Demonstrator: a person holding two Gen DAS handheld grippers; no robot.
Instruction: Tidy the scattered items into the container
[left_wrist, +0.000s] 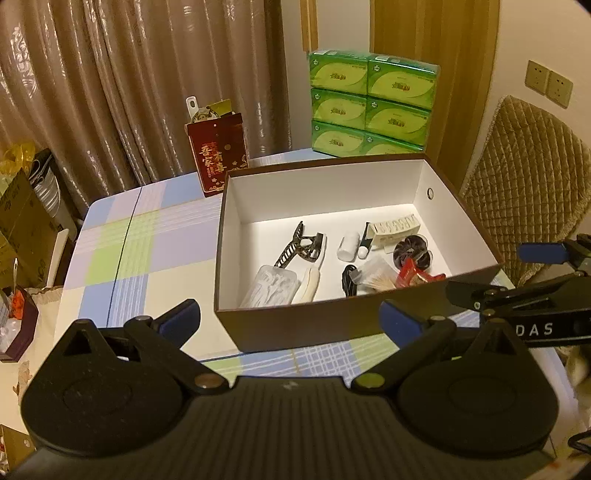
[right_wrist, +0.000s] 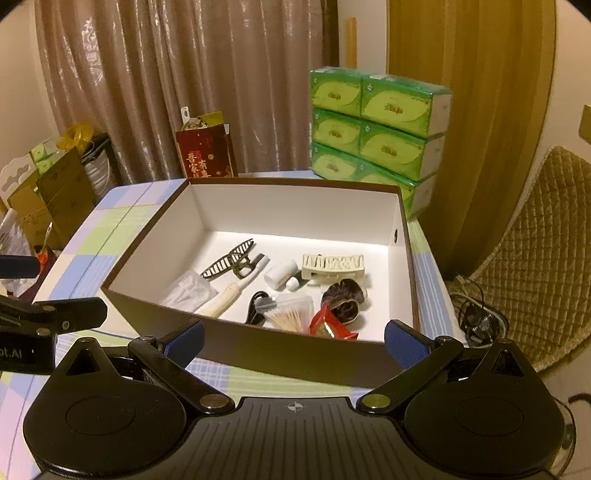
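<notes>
box: small items all inside, tablecloth bare, so looks done
left gripper: spread wide, empty
right gripper: spread wide, empty

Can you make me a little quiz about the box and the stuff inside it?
1. True or false: both grippers, left gripper and right gripper, are open and hold nothing.
2. What sits right behind the box, against the wall? A) green tissue packs B) a lamp C) a teddy bear
3. Fill in: the cream hair claw lies ___ the box.

Key: 1 true; 2 A; 3 inside.
</notes>
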